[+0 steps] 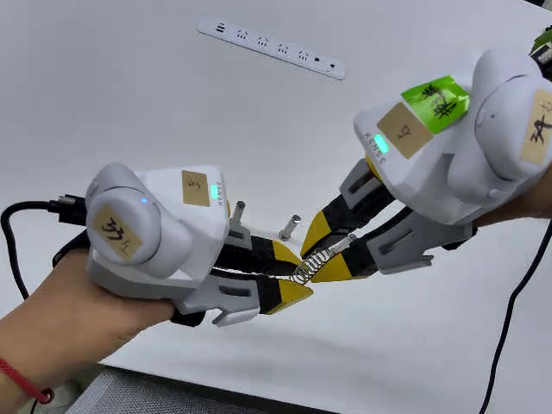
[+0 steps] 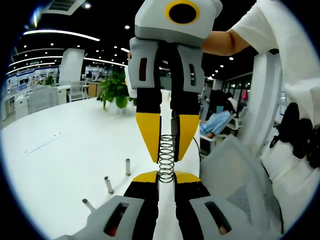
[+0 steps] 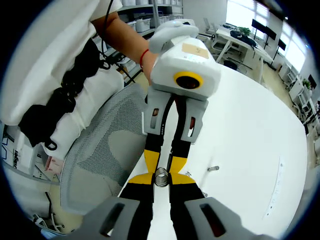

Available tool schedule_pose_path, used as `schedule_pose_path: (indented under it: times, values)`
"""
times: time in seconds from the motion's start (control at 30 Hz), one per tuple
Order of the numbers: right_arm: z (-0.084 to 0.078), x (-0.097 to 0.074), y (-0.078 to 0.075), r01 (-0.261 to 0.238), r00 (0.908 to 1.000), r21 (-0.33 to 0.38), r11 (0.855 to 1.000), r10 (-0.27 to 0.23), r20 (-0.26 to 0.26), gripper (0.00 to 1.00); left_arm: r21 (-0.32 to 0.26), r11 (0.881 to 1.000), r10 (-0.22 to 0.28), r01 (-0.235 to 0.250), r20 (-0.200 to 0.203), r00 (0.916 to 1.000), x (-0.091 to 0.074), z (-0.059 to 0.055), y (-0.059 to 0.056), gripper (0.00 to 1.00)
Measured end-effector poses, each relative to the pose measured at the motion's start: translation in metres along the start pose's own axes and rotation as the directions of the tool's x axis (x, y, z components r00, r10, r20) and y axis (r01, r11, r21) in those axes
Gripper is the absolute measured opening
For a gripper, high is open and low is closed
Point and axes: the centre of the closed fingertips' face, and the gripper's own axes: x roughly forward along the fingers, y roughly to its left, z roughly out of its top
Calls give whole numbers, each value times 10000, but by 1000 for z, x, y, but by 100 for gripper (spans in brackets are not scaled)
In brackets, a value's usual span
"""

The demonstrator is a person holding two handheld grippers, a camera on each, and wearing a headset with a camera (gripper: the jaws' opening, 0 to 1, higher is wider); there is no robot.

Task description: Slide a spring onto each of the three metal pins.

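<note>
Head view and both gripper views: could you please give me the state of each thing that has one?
Spring: held by both tongs, on no pin.
Left tongs: shut on spring.
Right tongs: shut on spring.
Pins: three, standing, bare.
Strip: sockets empty.

This is a big open office. A long white table (image 1: 129, 129) has a power strip (image 1: 270, 47) on it. Grey mesh chairs (image 3: 95, 165) stand beside it. Strip lights (image 2: 60, 32) glow on the ceiling. There is a leafy green plant (image 2: 116, 90), and more desks (image 3: 245, 42) far off.
</note>
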Motion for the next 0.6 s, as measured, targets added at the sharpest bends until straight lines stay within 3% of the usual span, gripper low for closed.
schedule_pose_path:
  times: [0.33,0.6]
  values:
    - [1,1,0,-51,10000,216,9998,51,4,12,-210,9995,221,-215,249,9994,-4,1,4,17]
    - [5,-7,-14,269,9990,618,9977,-290,333,12,-372,9962,798,-792,151,9967,-24,-13,16,25]
